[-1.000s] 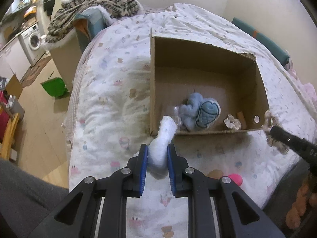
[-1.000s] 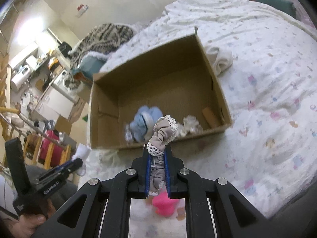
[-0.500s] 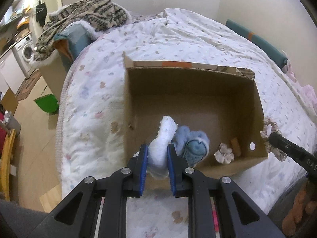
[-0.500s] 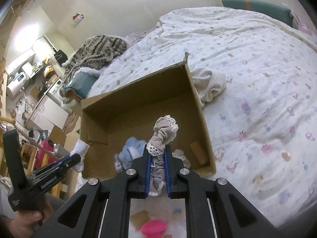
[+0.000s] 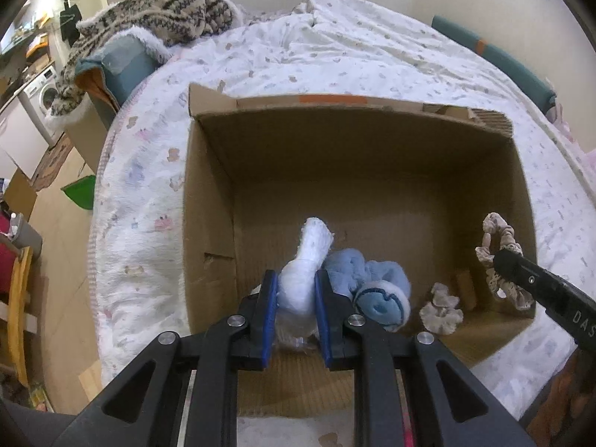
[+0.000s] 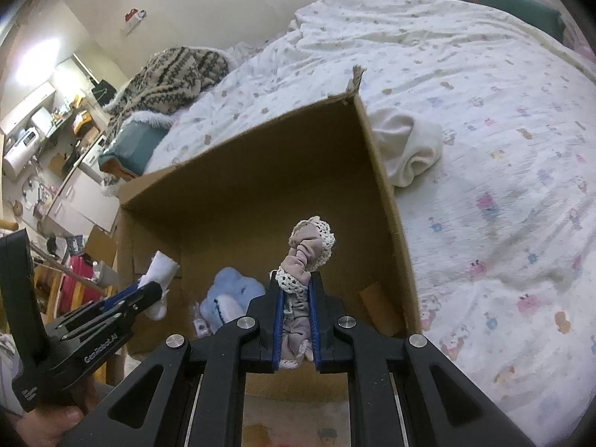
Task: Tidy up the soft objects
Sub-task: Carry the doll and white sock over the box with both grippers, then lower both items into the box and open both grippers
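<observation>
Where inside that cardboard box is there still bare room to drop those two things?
The cardboard box floor is bare toward its far wall. The near edge is crowded: blue plush, pale scrunchie, small brown piece.

Left claw [image 5: 296, 290] clamped, right claw [image 6: 296, 298] clamped (both loaded).

White sock [image 5: 311, 260], blue plush [image 5: 372, 290] (brown box [image 5: 208, 223])
</observation>
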A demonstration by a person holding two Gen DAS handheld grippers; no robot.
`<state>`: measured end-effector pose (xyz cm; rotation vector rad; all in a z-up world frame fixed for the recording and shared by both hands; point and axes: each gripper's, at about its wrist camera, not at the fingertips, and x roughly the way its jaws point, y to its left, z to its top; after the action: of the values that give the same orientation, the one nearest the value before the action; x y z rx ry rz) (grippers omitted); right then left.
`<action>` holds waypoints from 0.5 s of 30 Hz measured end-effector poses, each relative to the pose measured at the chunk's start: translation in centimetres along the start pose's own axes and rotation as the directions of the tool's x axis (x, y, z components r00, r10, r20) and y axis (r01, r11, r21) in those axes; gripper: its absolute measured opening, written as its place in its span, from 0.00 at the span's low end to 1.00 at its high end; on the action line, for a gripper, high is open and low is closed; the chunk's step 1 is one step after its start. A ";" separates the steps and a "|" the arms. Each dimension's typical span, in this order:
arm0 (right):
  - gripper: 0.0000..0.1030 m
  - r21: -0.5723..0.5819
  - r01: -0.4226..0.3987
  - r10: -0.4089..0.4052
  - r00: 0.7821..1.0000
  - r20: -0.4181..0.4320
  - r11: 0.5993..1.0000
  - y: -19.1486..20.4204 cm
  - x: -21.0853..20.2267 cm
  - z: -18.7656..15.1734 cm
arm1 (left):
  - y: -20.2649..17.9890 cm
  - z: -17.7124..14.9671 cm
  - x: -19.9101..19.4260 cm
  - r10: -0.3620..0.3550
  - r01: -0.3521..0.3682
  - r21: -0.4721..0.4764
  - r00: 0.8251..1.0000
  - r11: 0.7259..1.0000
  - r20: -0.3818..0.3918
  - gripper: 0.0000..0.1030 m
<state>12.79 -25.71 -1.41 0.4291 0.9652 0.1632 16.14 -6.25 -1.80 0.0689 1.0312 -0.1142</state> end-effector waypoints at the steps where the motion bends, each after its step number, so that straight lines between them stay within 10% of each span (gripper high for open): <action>1: 0.13 -0.004 0.005 -0.005 1.000 -0.005 1.000 0.0 0.3 -0.1 | 0.0 0.0 0.5 -0.002 0.002 -0.004 1.000 1.000 -0.010 0.17; 15: 0.14 0.022 0.026 -0.024 0.996 -0.086 0.999 -0.4 2.9 -0.9 | -1.1 -0.7 3.1 0.019 -0.017 0.039 0.999 0.999 -0.048 0.18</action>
<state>13.64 -24.86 -4.24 0.4340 1.0577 0.1485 17.01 -7.44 -4.81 0.1168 1.0761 -0.1167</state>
